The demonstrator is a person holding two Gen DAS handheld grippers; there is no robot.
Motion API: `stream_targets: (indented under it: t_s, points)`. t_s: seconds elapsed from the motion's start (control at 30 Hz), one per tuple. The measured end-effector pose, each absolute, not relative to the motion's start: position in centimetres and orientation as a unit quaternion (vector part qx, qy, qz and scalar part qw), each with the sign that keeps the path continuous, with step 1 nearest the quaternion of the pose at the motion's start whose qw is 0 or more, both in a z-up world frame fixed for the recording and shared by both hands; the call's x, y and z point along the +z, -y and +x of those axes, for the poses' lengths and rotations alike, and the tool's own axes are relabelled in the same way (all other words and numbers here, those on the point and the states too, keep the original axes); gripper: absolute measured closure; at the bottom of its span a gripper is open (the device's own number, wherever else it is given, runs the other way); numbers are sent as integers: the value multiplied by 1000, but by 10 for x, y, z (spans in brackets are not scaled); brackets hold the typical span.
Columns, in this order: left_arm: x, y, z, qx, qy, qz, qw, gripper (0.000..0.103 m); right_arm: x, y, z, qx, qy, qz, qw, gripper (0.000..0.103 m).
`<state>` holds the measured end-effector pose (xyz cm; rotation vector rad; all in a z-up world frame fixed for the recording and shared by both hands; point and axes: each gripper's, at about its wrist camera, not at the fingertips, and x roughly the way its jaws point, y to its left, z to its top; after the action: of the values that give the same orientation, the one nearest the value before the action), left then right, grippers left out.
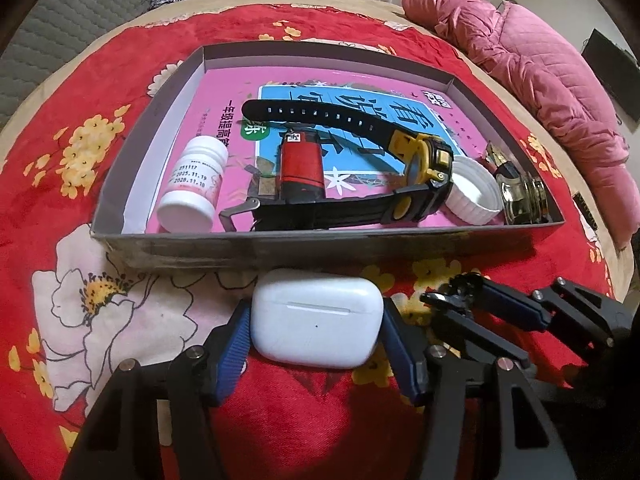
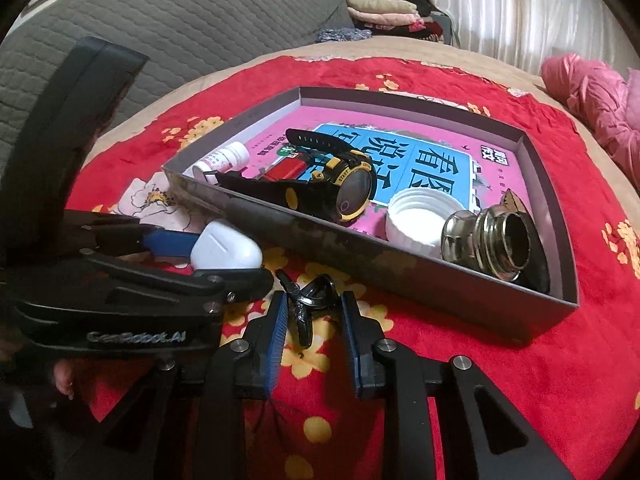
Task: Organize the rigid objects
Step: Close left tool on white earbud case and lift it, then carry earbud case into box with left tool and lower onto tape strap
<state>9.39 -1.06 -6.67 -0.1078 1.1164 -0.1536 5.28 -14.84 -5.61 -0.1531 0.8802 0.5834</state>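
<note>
Bracketing earbud case (image 1: 316, 318), black clip (image 2: 308, 304)

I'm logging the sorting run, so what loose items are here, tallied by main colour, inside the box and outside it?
White: 3 - white pill bottle, white ribbed plastic cap, white earbud case
Black: 2 - black-and-yellow wristwatch, small black clip
Red: 1 - red cylinder
Silver: 1 - silver metal fitting
Pink: 1 - pink book
Total: 8

blanket (image 1: 248, 420): red, with yellow and white flowers
case (image 1: 316, 320): white
watch (image 1: 424, 168): black and yellow
book (image 1: 224, 92): pink, blue panel
box (image 1: 280, 246): grey
</note>
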Motion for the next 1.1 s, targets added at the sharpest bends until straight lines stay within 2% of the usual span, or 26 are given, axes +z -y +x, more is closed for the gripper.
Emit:
stream_targets:
  t_s: [0.43,1.1]
  points:
    - [-45,-2,78,-94,-503,-73,856,42,-35,170,51,279,-397,-14,874,76]
    - [4,-6,76,-88,-455,-70,883,42,-8,180,54,285,-345,10,894,76]
